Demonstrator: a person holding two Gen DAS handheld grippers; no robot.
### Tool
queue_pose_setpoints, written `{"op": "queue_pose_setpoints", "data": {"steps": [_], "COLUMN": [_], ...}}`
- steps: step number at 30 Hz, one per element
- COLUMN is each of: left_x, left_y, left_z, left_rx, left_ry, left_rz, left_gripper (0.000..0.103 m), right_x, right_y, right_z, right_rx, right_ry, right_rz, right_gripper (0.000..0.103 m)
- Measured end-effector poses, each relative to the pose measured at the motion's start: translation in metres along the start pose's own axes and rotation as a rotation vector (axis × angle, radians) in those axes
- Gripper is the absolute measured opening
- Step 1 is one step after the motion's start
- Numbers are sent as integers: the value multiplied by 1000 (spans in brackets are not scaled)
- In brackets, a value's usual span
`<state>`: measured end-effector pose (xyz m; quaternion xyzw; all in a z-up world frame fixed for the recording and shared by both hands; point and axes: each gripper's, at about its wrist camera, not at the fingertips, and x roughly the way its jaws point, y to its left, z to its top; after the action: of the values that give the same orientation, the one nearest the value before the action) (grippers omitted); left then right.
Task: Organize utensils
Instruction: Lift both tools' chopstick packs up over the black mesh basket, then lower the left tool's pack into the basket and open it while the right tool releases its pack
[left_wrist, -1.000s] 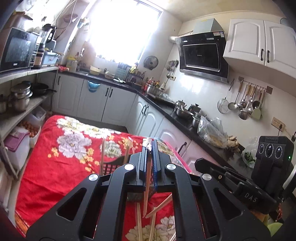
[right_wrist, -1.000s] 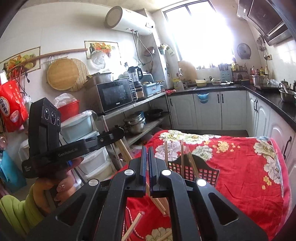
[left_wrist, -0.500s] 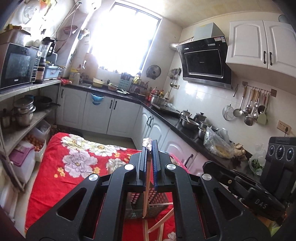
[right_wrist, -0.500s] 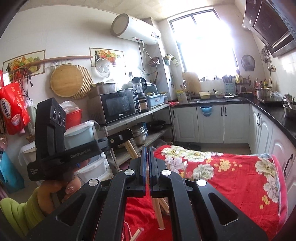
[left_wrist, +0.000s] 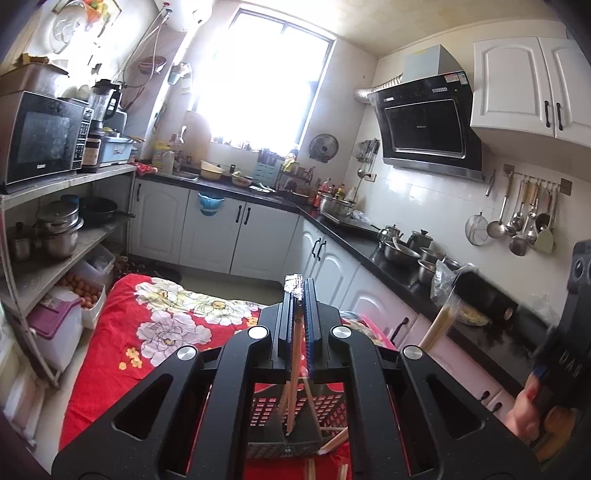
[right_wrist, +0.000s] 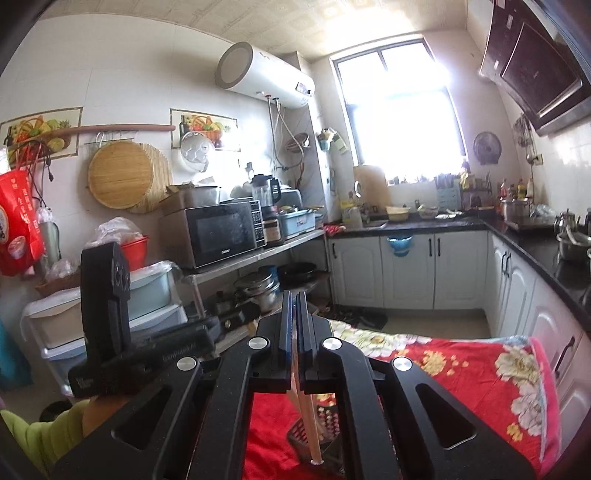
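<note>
My left gripper (left_wrist: 300, 291) is shut on a wooden chopstick (left_wrist: 293, 373) that hangs down with its tip inside the dark slotted utensil basket (left_wrist: 328, 410) below. My right gripper (right_wrist: 294, 299) is shut on another wooden chopstick (right_wrist: 306, 417) that points down into the same basket (right_wrist: 328, 417). More chopsticks lean in the basket and several lie loose (left_wrist: 332, 441) on the red floral cloth (left_wrist: 166, 332). The right gripper (left_wrist: 469, 291) shows blurred at the right of the left wrist view, and the left gripper (right_wrist: 229, 321) shows at the left of the right wrist view.
The table with the red floral cloth (right_wrist: 480, 373) stands between a metal shelf rack (left_wrist: 55, 258) with a microwave and pots on the left and white cabinets with a black counter (left_wrist: 388, 254) on the right. Storage bins (right_wrist: 110, 306) stand by the rack.
Both grippers have risen and tilted up, so the table sits lower in view. Each chopstick now hangs over the basket with its tip inside. The right gripper has shifted, blurred in the left view.
</note>
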<state>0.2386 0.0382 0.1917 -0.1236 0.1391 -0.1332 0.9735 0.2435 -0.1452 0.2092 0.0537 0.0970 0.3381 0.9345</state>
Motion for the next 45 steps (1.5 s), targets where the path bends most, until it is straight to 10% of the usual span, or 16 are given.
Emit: {"op": "queue_pose_setpoints", "data": {"steps": [24,45], "left_x": [37,24], "left_y": [31,37], "left_z": [-58,-83], "left_rx": [-11,-49], "left_ry": [82,98], "left_rz": [83,75], "left_gripper": [2,3], "right_x": [61,31], "right_y": [-44,-50], "right_z": [-61,-89], "right_rx": [79,105], "right_ry": [85,103], "right_rz": [-111,-156], "right_gripper": [2,5]}}
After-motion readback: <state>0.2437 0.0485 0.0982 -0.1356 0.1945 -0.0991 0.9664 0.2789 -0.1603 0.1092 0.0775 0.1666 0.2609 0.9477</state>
